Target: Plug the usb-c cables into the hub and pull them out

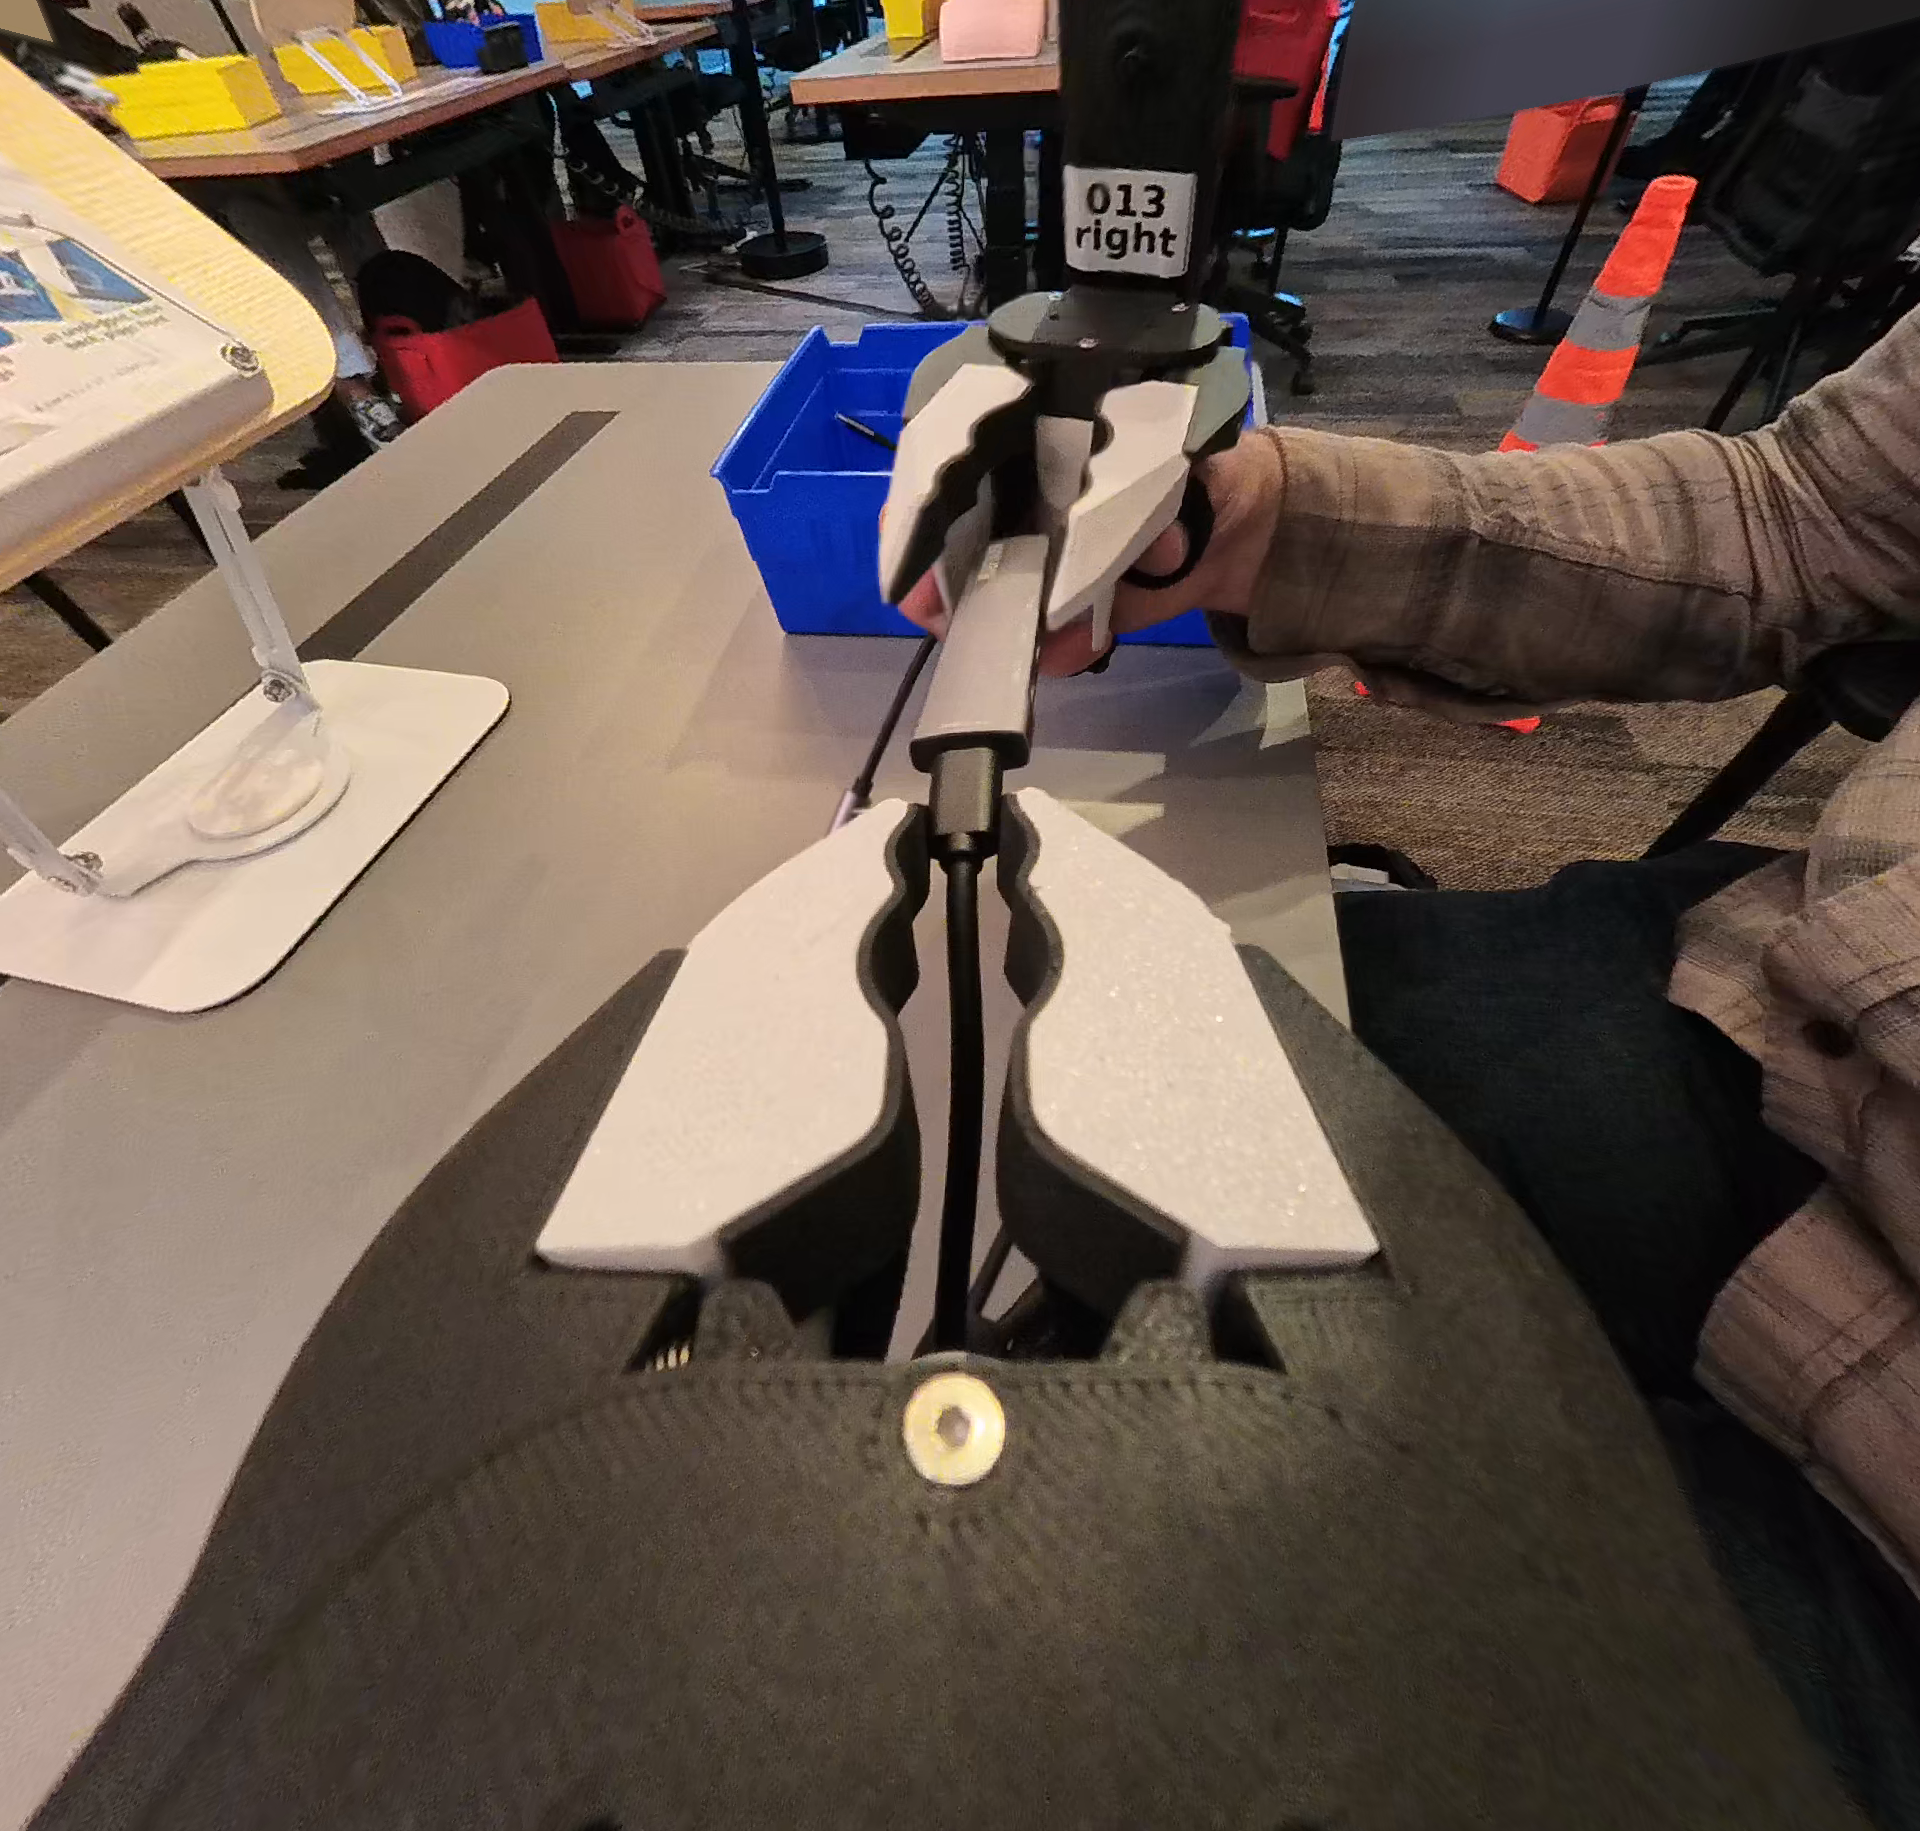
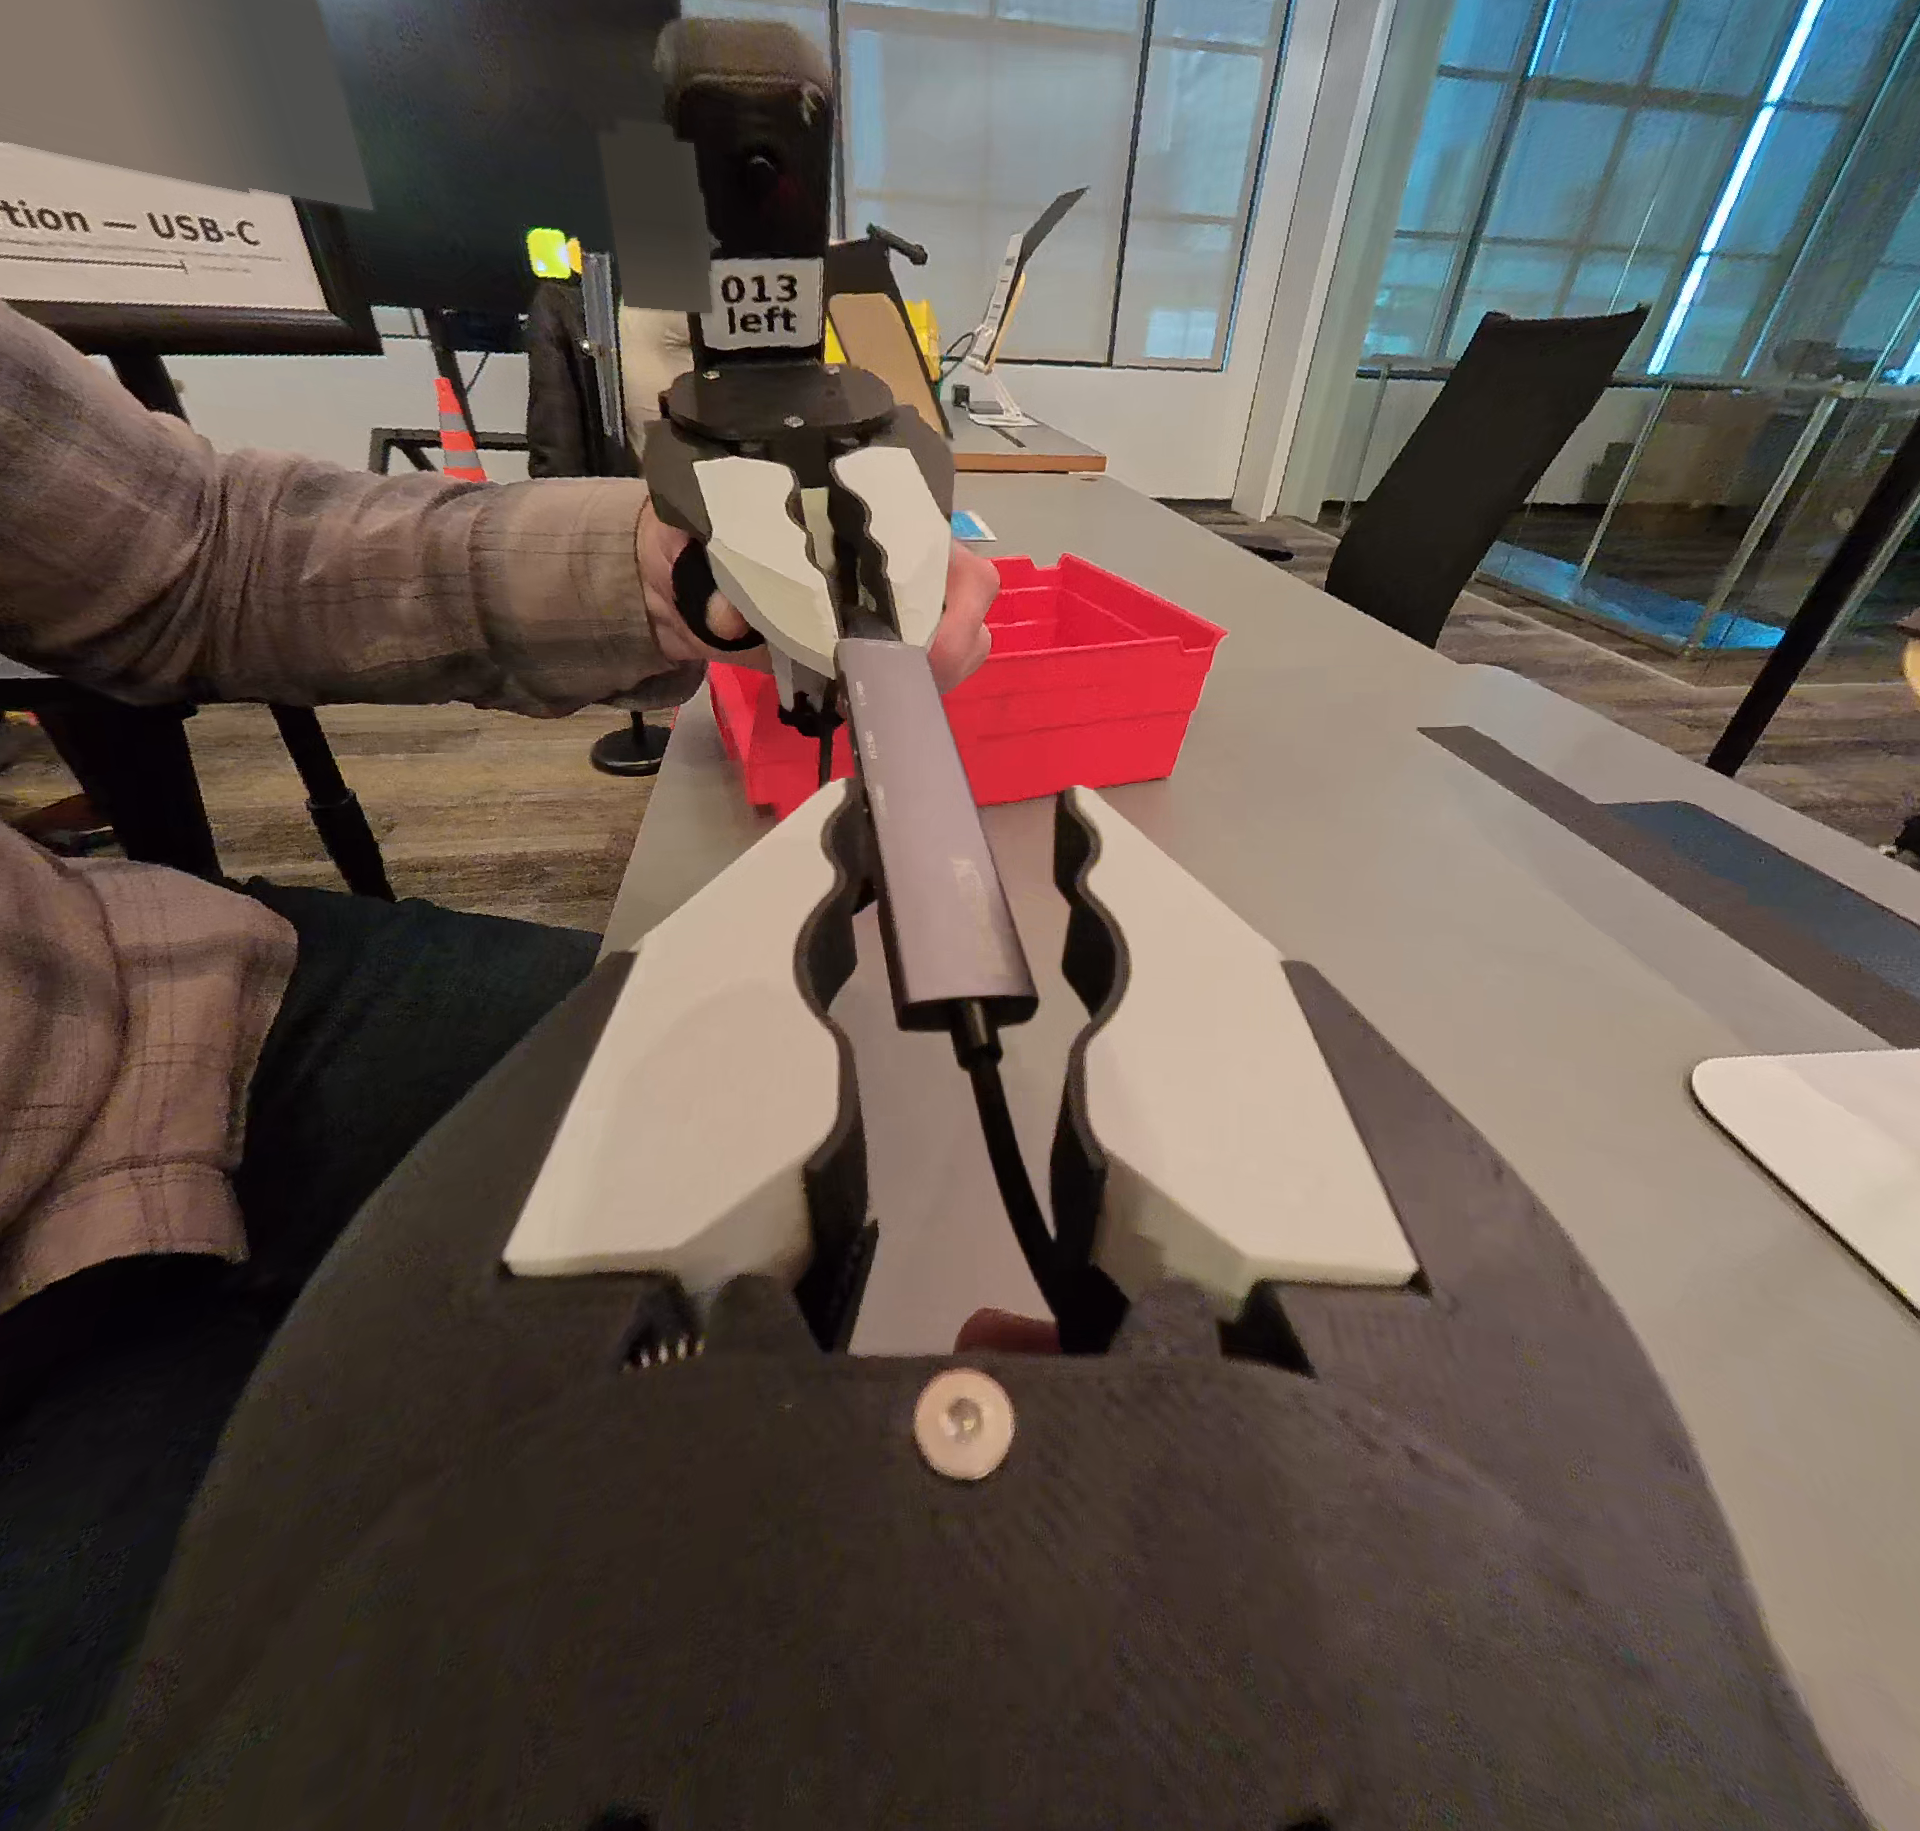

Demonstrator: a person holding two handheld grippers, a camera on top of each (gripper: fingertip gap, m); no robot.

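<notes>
Above the grey surface (image 1: 540,576), the two hand-held grippers face each other with the hub between them. The left hand-held gripper (image 1: 961,825) has its fingers closed narrowly on the black plug of a usb-c cable (image 1: 961,1033), and the cable runs back between the white fingers (image 1: 769,1033) toward the camera. The plug sits in the end of the grey hub (image 1: 982,659). The right hand-held gripper (image 2: 951,888) holds the hub between its fingers; in its own view the left finger touches the hub and a small gap shows at the right finger (image 2: 1226,1106). A second black cable (image 2: 1013,1147) leaves the near end of the hub. A blue bin (image 1: 800,514) stands on the surface behind the right hand-held gripper, and a red bin (image 2: 1091,680) stands behind the left one. A white stand base (image 1: 239,825) rests on the surface at the left.
</notes>
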